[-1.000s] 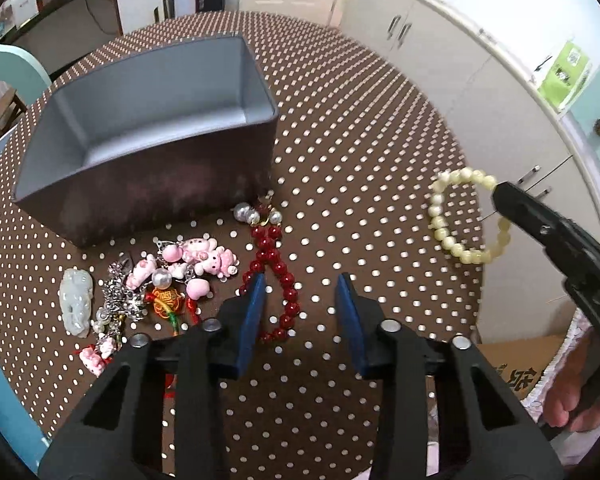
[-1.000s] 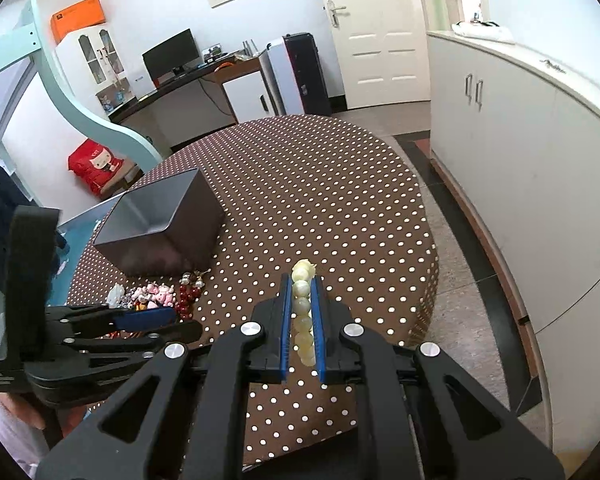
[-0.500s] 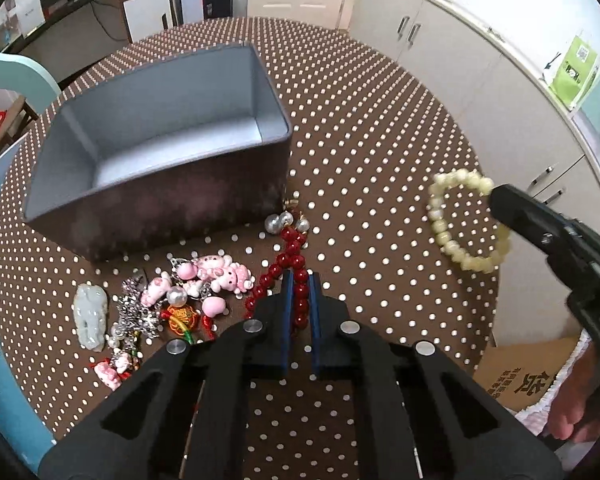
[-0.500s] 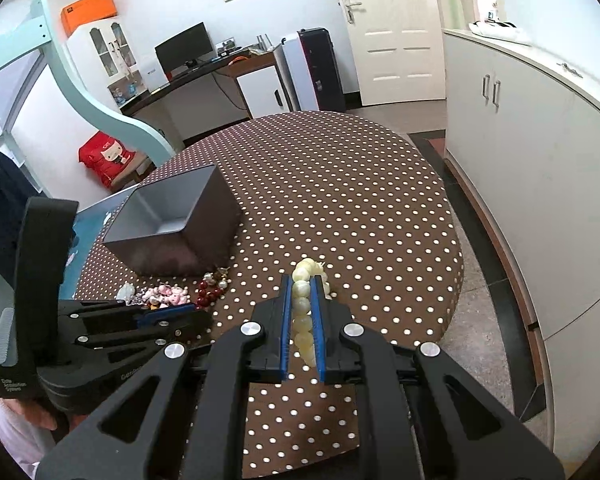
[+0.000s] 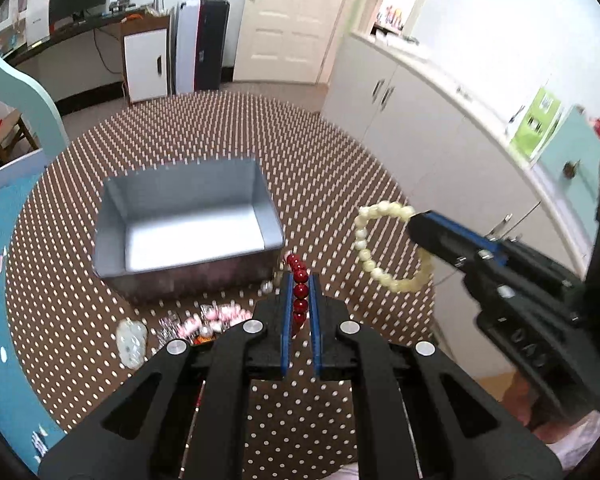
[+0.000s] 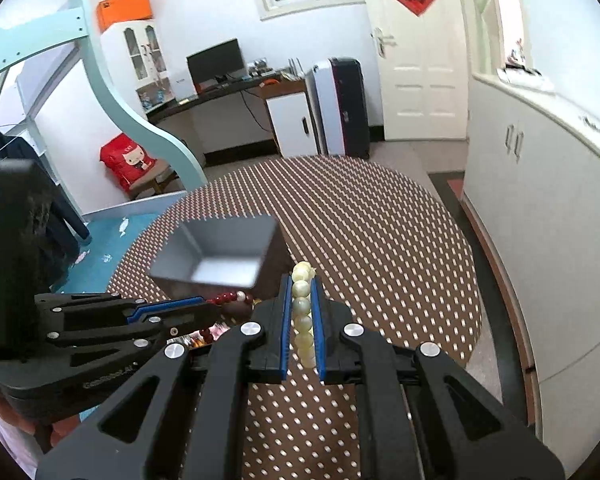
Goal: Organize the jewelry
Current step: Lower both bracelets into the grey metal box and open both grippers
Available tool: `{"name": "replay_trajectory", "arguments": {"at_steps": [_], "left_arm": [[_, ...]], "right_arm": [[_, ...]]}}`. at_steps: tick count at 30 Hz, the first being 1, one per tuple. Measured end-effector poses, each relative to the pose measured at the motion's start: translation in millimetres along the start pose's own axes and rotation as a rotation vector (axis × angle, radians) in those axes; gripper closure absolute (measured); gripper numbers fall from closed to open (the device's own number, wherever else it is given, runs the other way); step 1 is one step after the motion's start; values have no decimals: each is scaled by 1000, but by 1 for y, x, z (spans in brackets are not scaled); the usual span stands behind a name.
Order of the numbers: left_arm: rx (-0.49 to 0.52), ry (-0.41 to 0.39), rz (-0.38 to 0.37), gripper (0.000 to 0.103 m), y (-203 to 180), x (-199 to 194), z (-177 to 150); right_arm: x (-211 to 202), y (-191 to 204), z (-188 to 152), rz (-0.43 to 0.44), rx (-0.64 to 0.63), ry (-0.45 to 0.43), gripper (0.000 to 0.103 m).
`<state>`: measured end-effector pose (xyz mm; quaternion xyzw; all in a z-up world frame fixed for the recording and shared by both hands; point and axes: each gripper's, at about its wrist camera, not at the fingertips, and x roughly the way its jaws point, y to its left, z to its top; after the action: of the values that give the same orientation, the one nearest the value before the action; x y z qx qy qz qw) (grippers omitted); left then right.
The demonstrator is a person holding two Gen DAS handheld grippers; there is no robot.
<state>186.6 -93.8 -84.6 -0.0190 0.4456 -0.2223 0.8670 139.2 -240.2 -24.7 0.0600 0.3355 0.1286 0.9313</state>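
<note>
While the left tongs (image 5: 300, 292) pinch a red bead bracelet (image 5: 299, 280), the right tongs (image 6: 302, 312) clamp a cream pearl-bead bracelet (image 6: 302, 308), both above the polka-dot brown tabletop (image 5: 340, 152) near an open grey box (image 5: 188, 216).

Two hand-held grippers are showing matte black plastic bodies, each built from angular linkage arms with triangular cut-outs. The left gripper (image 5: 300, 292) is carrying narrow fingers lined with bright blue pads (image 5: 287, 312), and four round silver screws (image 5: 252, 326) are glinting across its arms. The right gripper (image 6: 302, 308) is wearing the same blue-lined fingers and the same silver fasteners (image 6: 250, 328). Seen from the side, the left tool's housing is bearing small raised lettering (image 6: 108, 376), too blurred to read, and a blue strip is running along its finger. At the frame's lower edges, pale, light-coloured clothing (image 5: 576, 440) is showing behind the tools.
</note>
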Motion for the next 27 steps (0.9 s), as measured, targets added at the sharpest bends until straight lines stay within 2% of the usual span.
{"name": "replay_trajectory", "arguments": {"at_steps": [6,11,18,27], "left_arm": [[-12,-99,14,96,10,-38,23],[-15,-163,85,96,25,-53,39],[-77,-121,129,95,61,-39,38],[-129,-31,104,95,95,7,33]], "right_arm": [[-2,22,27,51,-61,-63,94],[10,40,41,96,-103,-75,94],[48,54,39,141,-107,3,94],[95,63,34,144,-65,116,94]]}}
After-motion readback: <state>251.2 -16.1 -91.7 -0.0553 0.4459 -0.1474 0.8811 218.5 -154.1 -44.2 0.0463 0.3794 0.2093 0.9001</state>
